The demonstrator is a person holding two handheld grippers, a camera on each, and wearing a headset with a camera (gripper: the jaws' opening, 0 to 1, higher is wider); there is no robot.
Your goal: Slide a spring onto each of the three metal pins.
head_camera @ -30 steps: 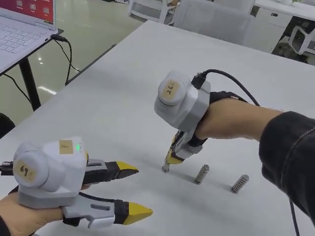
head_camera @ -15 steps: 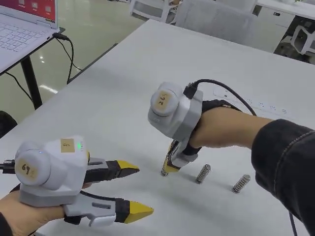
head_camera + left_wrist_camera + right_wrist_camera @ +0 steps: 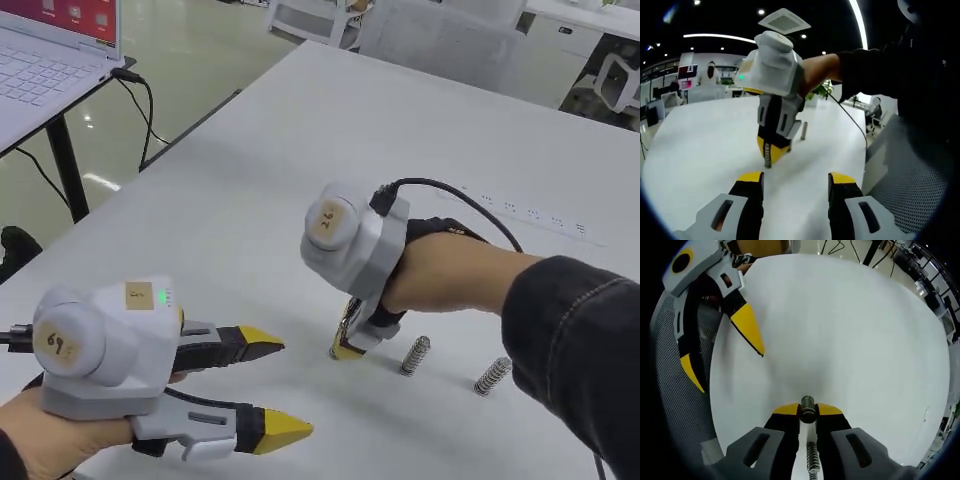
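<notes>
My right gripper (image 3: pixel 347 350) points down at the white table (image 3: pixel 250 180), its tips close to the surface. Its jaws are shut on a spring (image 3: pixel 807 404) that stands upright between the yellow pads (image 3: pixel 768 155). To its right, two more springs (image 3: pixel 415 355) (image 3: pixel 491 374) stand upright on the table; I cannot tell the pins inside them. One of them (image 3: pixel 803 130) shows behind the right gripper in the left gripper view. At the near left my left gripper (image 3: pixel 275 388) hovers open with nothing between its fingers (image 3: pixel 751 182), aimed at the right gripper.
An open laptop (image 3: pixel 50 50) sits on a stand beyond the table's left edge, with a cable (image 3: pixel 135 100) hanging from it. A white power strip (image 3: pixel 525 212) lies on the table's far right. Office chairs (image 3: pixel 440 40) stand behind the table.
My right gripper has sunk lower toward the table, and the metal end seen under its tips is now hidden. The left gripper has stayed put and open.
</notes>
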